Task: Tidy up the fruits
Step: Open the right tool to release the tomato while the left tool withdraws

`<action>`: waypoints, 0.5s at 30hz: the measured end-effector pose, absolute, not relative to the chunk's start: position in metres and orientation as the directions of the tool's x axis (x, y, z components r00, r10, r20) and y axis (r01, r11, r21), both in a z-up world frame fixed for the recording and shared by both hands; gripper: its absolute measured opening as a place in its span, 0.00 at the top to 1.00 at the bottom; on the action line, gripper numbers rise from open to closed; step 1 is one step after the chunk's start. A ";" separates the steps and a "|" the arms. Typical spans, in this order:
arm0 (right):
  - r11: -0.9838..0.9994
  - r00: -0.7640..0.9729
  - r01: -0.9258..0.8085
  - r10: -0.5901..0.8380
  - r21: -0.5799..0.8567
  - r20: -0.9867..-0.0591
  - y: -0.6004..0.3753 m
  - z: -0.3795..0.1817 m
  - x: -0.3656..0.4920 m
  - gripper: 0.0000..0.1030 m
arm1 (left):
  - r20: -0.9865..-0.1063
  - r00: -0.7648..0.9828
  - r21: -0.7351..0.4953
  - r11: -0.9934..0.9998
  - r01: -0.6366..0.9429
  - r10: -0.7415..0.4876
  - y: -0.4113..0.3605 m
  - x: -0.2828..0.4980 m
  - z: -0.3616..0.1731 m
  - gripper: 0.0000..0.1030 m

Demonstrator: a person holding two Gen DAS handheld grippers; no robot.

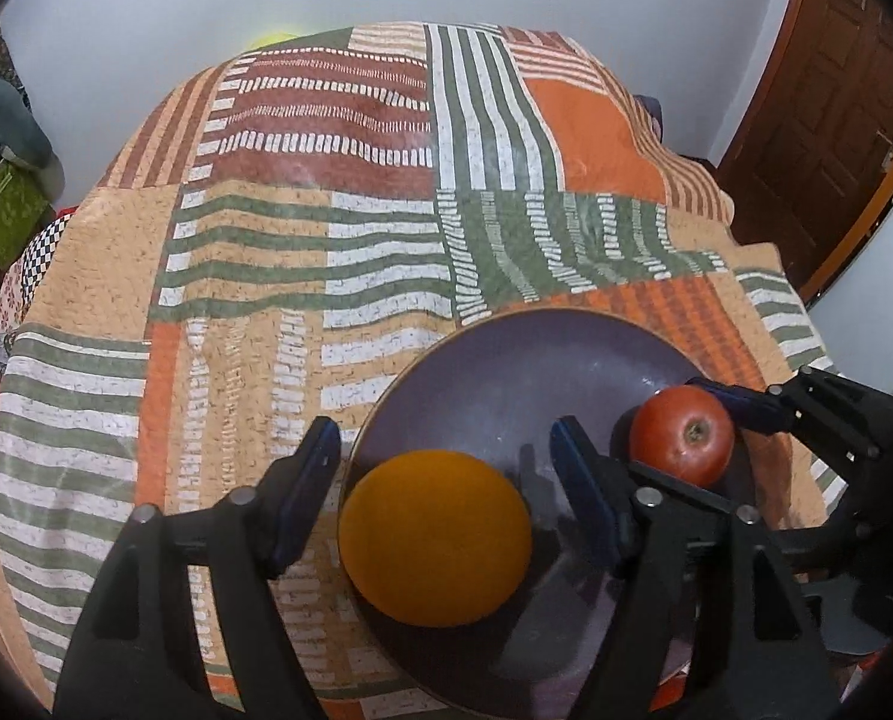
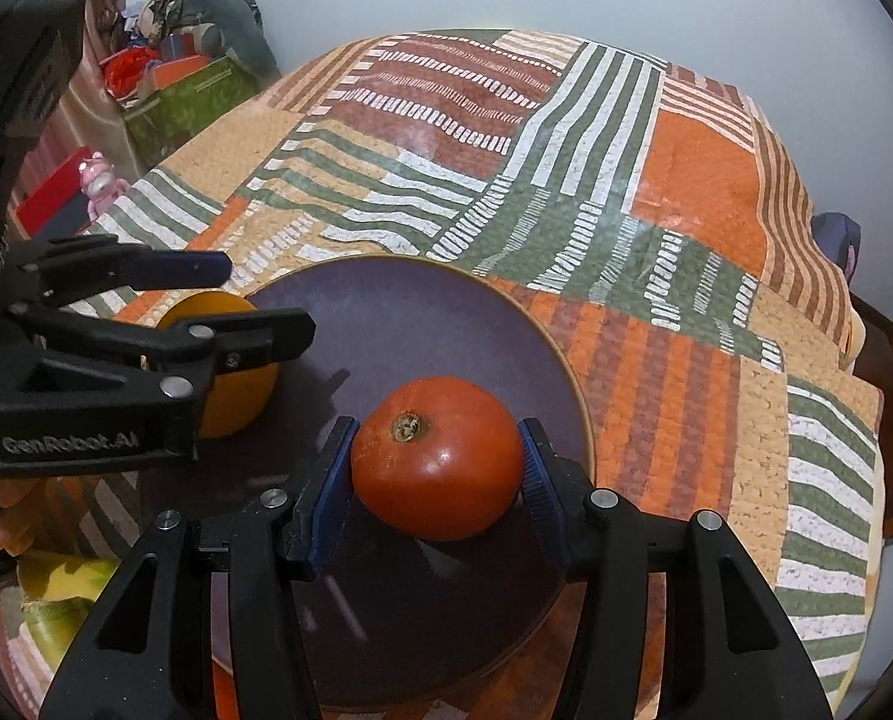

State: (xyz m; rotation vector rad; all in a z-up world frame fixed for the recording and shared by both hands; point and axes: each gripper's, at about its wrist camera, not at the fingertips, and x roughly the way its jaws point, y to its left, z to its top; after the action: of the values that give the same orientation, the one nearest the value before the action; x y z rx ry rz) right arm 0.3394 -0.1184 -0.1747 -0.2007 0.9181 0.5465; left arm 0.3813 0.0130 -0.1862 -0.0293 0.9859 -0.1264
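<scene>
Orange (image 1: 434, 537): round, smooth, evenly deep yellow-orange skin; sits on the left edge of the purple plate (image 1: 506, 360), overlapping its rim.

Tomato (image 2: 437, 459): red, glossy, slightly flattened, with a dry brownish stem scar (turned up and toward the camera); rests on the plate's dark surface, right of the orange and apart from it.

Plate: round, flat, dark purple with a thin tan rim.

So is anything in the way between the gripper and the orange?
Nothing visible. The orange sits on the near edge of the purple plate, right between the open fingers of the left hand-held gripper, with gaps on both sides. The tomato sits off to the right, in the right hand-held gripper.
</scene>
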 end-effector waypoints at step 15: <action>0.882 0.624 -0.469 0.367 0.045 -0.690 -0.144 -0.107 0.290 0.18 | -0.764 0.638 -0.068 0.995 0.071 -0.098 0.028 0.316 -0.136 0.18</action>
State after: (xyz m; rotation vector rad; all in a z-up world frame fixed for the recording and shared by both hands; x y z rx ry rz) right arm 0.2901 -0.1443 -0.1065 -0.1449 0.7575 0.4819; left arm 0.3161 0.0278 -0.1359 -0.0323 0.8733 -0.0964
